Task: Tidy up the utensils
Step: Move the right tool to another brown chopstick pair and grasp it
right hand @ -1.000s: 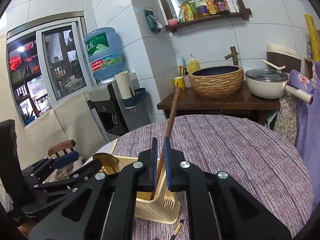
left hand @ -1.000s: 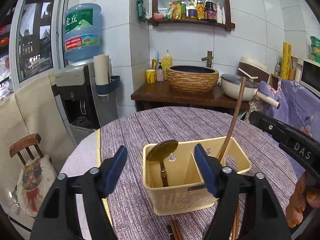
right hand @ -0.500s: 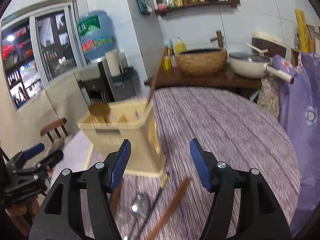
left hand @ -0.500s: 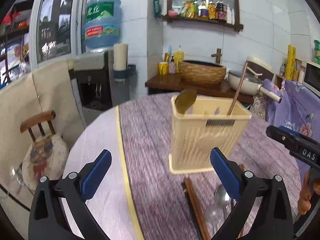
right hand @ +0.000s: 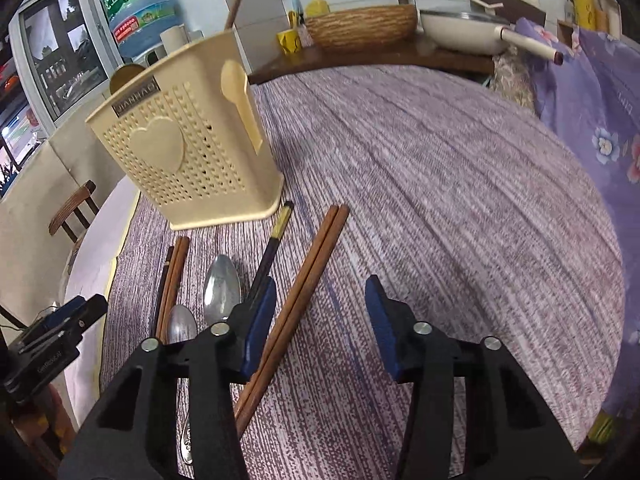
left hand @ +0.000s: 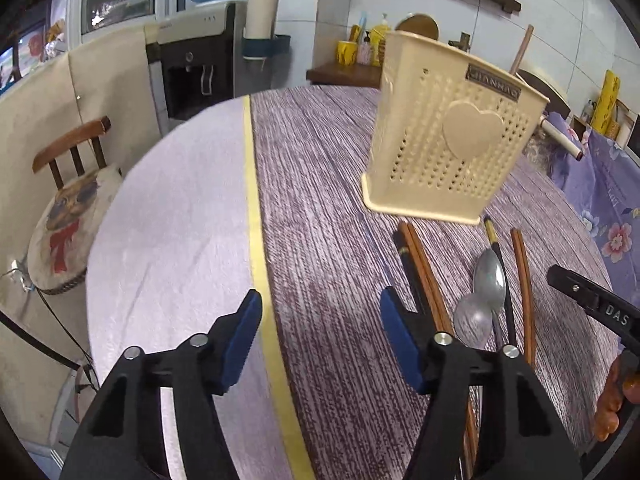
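A cream perforated utensil holder (left hand: 452, 136) (right hand: 188, 152) stands on the purple tablecloth; a brass spoon (left hand: 416, 26) and one brown chopstick (left hand: 522, 48) stick out of it. In front of it lie a brown chopstick pair (right hand: 304, 280) (left hand: 522, 280), a second pair (left hand: 424, 276) (right hand: 174, 276), a dark chopstick with a gold tip (right hand: 272, 248) and two steel spoons (left hand: 488, 276) (right hand: 221, 286). My left gripper (left hand: 320, 332) is open and empty, low over the cloth left of the utensils. My right gripper (right hand: 320, 316) is open and empty, with the brown pair under its left finger.
A yellow stripe (left hand: 256, 208) splits the cloth into a pale left part and a purple right part. A wooden chair with a cushion (left hand: 68, 200) stands at the table's left. A floral purple cover (right hand: 600, 92) borders the right edge. A sink counter (right hand: 360, 28) is behind.
My right gripper let go of the brown chopstick, which stays standing in the holder. Both grippers pulled back and dropped low toward the utensils lying in front of the holder.
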`<state>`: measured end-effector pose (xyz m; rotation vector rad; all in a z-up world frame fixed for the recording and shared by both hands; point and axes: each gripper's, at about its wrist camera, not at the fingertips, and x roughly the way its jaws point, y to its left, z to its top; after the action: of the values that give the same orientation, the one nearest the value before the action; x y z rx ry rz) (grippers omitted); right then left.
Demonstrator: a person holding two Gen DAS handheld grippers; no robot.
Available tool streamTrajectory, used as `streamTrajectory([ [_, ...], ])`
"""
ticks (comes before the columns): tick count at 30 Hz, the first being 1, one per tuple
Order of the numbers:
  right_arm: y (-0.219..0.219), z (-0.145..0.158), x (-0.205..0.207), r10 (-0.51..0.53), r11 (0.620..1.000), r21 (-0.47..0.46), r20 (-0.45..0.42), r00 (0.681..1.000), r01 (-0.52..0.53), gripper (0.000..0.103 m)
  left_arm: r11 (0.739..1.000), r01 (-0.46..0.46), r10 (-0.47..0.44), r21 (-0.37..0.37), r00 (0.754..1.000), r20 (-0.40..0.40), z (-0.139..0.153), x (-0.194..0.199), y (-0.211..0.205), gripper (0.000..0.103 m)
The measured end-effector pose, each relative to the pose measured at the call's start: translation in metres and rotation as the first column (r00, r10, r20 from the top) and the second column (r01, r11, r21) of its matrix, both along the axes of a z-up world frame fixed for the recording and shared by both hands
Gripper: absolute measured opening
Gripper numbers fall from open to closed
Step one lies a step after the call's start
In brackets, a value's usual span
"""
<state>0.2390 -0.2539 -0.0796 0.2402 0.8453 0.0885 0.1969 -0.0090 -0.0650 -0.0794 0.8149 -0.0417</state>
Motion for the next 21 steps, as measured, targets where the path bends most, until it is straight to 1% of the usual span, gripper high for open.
streamTrajectory([
  [2,0.002,-0.006,0.002,-0.004,1.0,-0.004,-0.015,1.0,0.004,0.041,1.0,0.013,-0.013,-0.004,1.0,-0.006,-0.003,-0.001,-0.004,0.057],
  [10,0.006,-0.014,0.007,-0.017,1.0,-0.004,-0.045,0.999,0.017,0.036,0.999,0.043,-0.043,-0.004,0.999,-0.026,-0.01,0.0,-0.016,0.056],
  [12,0.008,-0.016,0.008,-0.02,1.0,-0.02,-0.05,0.999,0.019,0.033,0.999,0.05,-0.05,0.002,0.998,-0.028,-0.011,0.001,-0.019,0.056],
  [21,0.007,-0.014,0.01,-0.036,0.996,-0.081,-0.048,0.998,0.032,0.032,0.995,0.097,-0.097,0.022,0.995,-0.037,-0.013,0.009,-0.041,0.056],
])
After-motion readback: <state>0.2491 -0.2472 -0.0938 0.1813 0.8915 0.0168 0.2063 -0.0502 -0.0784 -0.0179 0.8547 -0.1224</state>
